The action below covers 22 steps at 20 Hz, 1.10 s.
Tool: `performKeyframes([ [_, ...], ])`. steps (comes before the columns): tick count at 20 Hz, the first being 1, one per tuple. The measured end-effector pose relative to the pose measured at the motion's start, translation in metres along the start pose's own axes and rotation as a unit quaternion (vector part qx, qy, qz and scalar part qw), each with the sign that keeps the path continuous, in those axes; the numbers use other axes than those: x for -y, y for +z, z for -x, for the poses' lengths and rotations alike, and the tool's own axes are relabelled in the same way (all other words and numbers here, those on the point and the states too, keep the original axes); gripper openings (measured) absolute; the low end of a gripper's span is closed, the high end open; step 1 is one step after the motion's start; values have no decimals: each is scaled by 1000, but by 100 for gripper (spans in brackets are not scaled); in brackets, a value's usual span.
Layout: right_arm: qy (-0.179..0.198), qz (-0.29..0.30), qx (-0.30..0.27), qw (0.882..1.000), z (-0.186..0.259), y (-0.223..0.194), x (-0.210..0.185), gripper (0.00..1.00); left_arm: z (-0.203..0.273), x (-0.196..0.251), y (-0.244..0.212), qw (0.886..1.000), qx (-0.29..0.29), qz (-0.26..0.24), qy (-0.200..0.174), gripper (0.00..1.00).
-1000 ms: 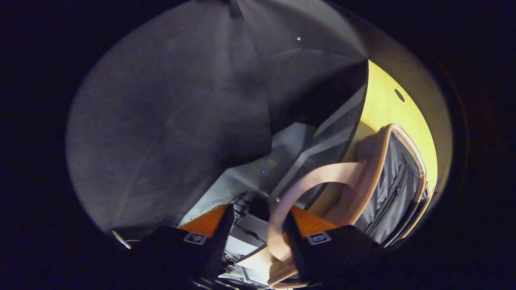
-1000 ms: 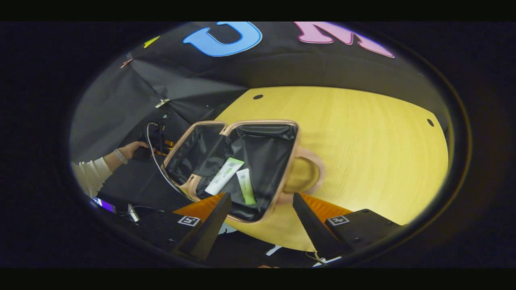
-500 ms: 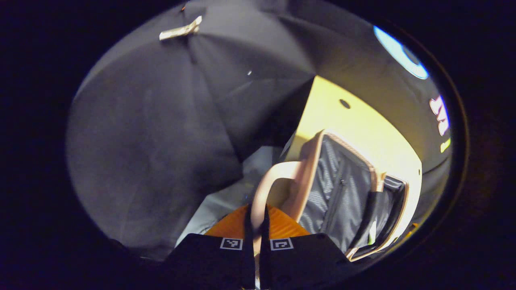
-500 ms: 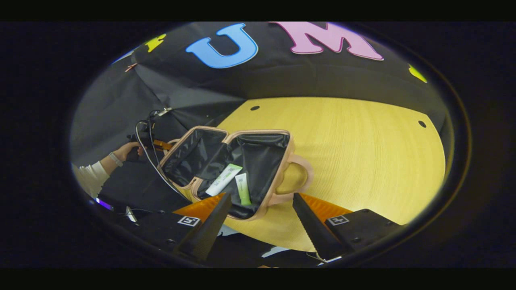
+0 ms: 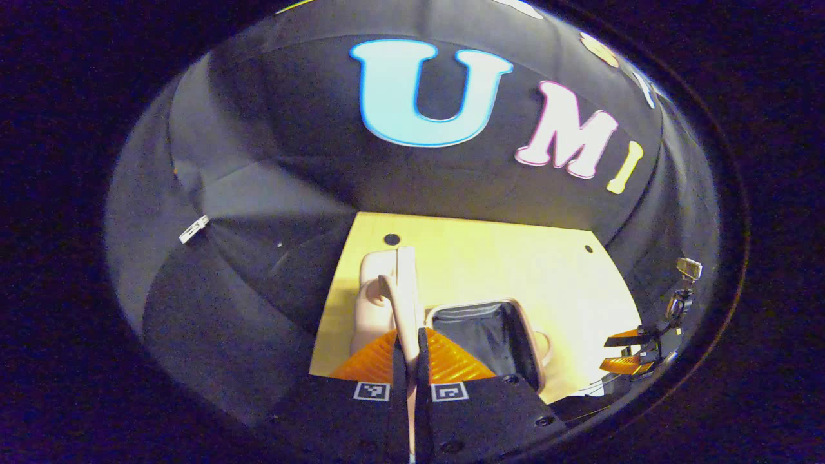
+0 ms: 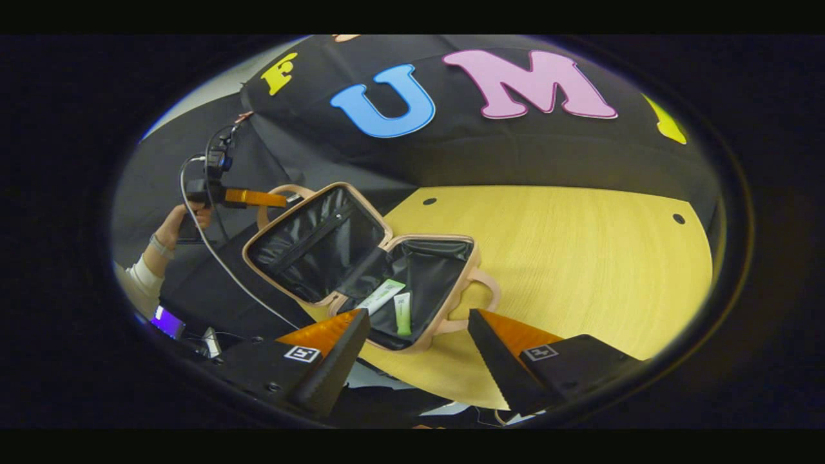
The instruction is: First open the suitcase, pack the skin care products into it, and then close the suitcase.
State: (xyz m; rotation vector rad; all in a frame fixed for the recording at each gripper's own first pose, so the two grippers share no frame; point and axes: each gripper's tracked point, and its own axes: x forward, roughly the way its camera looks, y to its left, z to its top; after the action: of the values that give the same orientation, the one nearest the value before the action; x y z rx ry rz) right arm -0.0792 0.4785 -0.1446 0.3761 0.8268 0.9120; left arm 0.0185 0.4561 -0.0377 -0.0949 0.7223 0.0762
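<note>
The pink suitcase [image 6: 474, 258] lies open on the yellow table [image 6: 580, 258], its dark-lined lid [image 6: 316, 245] raised at a slant on the left. Inside the base lie a white-and-green tube [image 6: 381, 296] and a green tube [image 6: 402, 312]. My left gripper [image 6: 258, 198] is held by a hand [image 6: 174, 222] and is shut on the lid's pink handle [image 5: 403, 303]. In the left gripper view the lid [image 5: 380, 283] stands nearly edge-on beside the base [image 5: 483, 335]. My right gripper [image 6: 419, 314] hovers open in front of the base, holding nothing.
The table has small round holes [image 6: 678, 218] near its far edge and ends at the black cloth wall. A cable [image 6: 219, 251] hangs from the left gripper. A small lit screen [image 6: 166, 320] sits below the table's left side. The right gripper [image 5: 628, 351] shows at the table's right.
My left gripper closed on the lid's handle and has lifted the lid up off the flat-open position. The right gripper has pulled back slightly, still open.
</note>
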Motion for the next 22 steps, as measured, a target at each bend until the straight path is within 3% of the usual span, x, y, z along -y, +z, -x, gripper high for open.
performKeyframes([
  [3,-10,-6,13,1000,22,1,19,97,-21,98,2,996,-6,7,-92,9],
  [5,-20,-20,23,999,42,3,36,97,-44,148,-9,991,-27,16,-132,9],
  [9,-55,-46,40,997,87,0,75,97,-101,230,-60,982,-91,18,-165,10],
  [13,-95,-59,57,992,131,-13,110,97,-162,261,-135,973,-189,-7,-135,12],
  [16,-112,-69,67,989,157,-22,130,97,-172,265,-154,968,-225,-16,-111,14],
  [18,-122,-52,68,989,172,-28,140,97,-165,263,-158,967,-237,-26,-85,25],
  [20,-123,-23,69,990,184,-30,145,97,-156,266,-144,977,-197,-46,-68,41],
  [22,-115,5,70,991,196,-27,149,97,-134,279,-121,987,-146,-41,-53,65],
])
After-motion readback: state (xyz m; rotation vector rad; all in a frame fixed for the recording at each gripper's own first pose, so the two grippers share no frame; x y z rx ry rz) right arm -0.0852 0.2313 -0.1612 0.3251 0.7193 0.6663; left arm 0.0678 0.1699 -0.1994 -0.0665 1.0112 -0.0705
